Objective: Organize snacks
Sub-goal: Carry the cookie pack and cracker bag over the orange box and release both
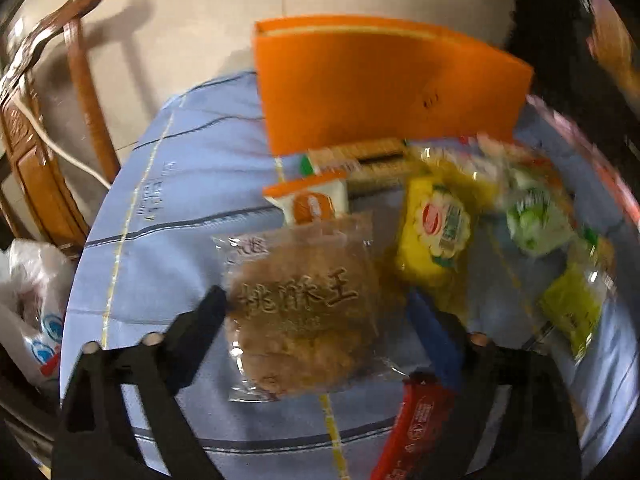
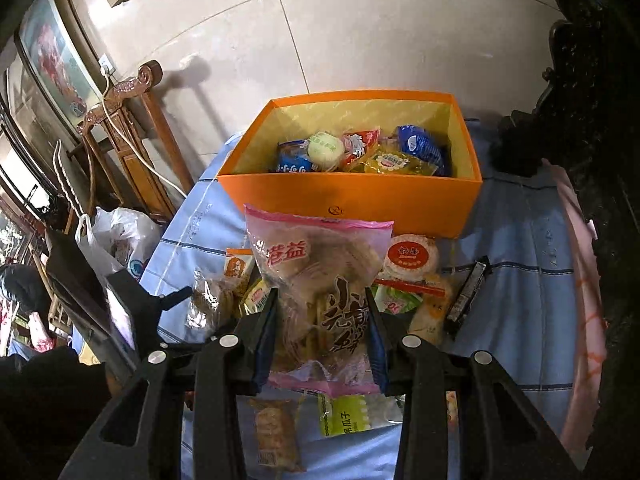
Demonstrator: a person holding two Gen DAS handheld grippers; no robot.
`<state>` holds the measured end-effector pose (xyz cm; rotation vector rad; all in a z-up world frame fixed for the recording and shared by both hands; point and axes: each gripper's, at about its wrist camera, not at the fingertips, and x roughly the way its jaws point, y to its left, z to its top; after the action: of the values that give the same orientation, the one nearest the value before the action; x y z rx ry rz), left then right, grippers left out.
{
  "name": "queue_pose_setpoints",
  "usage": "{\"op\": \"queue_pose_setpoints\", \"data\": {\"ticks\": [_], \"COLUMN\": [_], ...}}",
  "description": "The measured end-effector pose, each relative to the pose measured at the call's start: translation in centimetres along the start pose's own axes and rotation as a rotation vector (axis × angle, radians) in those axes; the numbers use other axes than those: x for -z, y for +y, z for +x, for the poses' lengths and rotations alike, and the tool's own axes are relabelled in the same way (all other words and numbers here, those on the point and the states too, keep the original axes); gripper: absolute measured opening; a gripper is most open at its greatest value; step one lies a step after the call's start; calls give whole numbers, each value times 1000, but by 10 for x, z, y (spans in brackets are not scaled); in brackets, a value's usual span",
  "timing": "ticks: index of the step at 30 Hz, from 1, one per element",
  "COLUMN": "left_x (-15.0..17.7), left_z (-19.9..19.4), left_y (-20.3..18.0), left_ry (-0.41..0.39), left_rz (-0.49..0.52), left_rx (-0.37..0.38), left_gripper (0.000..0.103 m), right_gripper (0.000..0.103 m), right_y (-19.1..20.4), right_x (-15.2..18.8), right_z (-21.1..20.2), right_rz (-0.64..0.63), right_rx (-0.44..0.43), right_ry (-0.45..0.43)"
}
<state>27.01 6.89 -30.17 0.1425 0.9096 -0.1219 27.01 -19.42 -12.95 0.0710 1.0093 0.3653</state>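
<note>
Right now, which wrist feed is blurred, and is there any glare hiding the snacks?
Left wrist view: motion-smeared, worst over the right-hand packets; the walnut cookie pack stays readable. Right wrist view: sharp, with mild sheen on the pink pastry bag and dark corners. Both bend the orange box edges.

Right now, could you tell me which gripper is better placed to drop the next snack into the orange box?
The right gripper: it is shut on the pink-edged pastry bag, facing the orange box. The left gripper only straddles the walnut cookie packet, fingers open.
</note>
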Motion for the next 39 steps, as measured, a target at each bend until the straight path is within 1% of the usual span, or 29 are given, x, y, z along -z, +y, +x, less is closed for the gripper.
{"op": "queue_pose_setpoints", "data": {"ticks": [1, 2, 3, 4, 5, 6, 8, 9, 12, 13, 15, 17, 19, 21, 24, 25, 30, 31, 32, 34, 35, 36, 37, 38, 39], "left_x": [3, 7, 9, 9, 10, 9, 8, 6, 0, -5, -15, -31, -55, -76, -113, -130, -193, -209, -226, -248, -264, -275, -287, -298, -303], "left_z": [3, 8, 11, 14, 11, 10, 4, -4, -32, -46, -65, -88, -107, -123, -142, -146, -151, -150, -147, -140, -133, -125, -114, -101, -91], "left_y": [3, 13, 24, 32, 33, 34, 30, 26, 24, 22, 20, 19, 17, 17, 14, 12, 10, 11, 8, 5, 3, 3, 4, 7, 11], "left_ry": [12, 40, 58, 66, 62, 60, 50, 30, -44, -77, -122, -167, -215, -259, -315, -335, -381, -384, -391, -401, -401, -387, -367, -340, -320], "left_rz": [-15, -84, -156, -196, -191, -185, -152, -137, -144, -138, -126, -125, -127, -112, -88, -81, -83, -84, -76, -56, -51, -55, -65, -86, -108], "left_rx": [-11, -16, 8, 19, -2, -4, 36, 49, 86, 103, 113, 124, 127, 118, 105, 101, 114, 116, 107, 80, 67, 72, 88, 88, 77], "left_gripper": [91, 92, 84, 75, 74, 74, 74, 74, 74, 74, 74, 74, 74, 74, 74, 74, 74, 74, 74, 75, 75, 76, 87, 95, 99], "right_gripper": [39, 39, 39, 39, 39, 39, 39, 39, 39, 39, 39, 39, 39, 39, 39, 39, 39, 39, 39, 39, 39, 40, 45, 60, 68], "right_y": [1, 1, 2, 2, 1, 0, -1, -1, 3, 3, 5, 7, 8, 8, 7, 7, 6, 5, 5, 5, 4, 2, -3, -7, -12], "right_x": [0, -1, 0, 1, 2, 4, 6, 7, 6, 5, 2, -4, -14, -26, -56, -66, -119, -134, -142, -168, -182, -195, -211, -221, -228], "right_z": [-1, -1, -1, 0, 0, 2, 4, 4, 3, 2, -2, -9, -19, -28, -45, -49, -65, -66, -66, -65, -63, -58, -49, -40, -29], "right_rz": [-5, -10, -14, -14, -12, -7, 3, 3, -7, -11, -15, -19, -28, -33, -50, -55, -92, -109, -118, -136, -138, -136, -129, -120, -105], "right_rx": [-1, -2, -2, 0, 1, 1, -1, -4, -14, -15, -18, -22, -21, -21, -6, -1, 32, 47, 55, 83, 87, 83, 70, 75, 112], "right_ry": [-2, -1, 0, 2, 5, 10, 14, 16, 11, 7, -10, -37, -72, -99, -150, -163, -228, -241, -246, -264, -271, -272, -258, -232, -200]}}
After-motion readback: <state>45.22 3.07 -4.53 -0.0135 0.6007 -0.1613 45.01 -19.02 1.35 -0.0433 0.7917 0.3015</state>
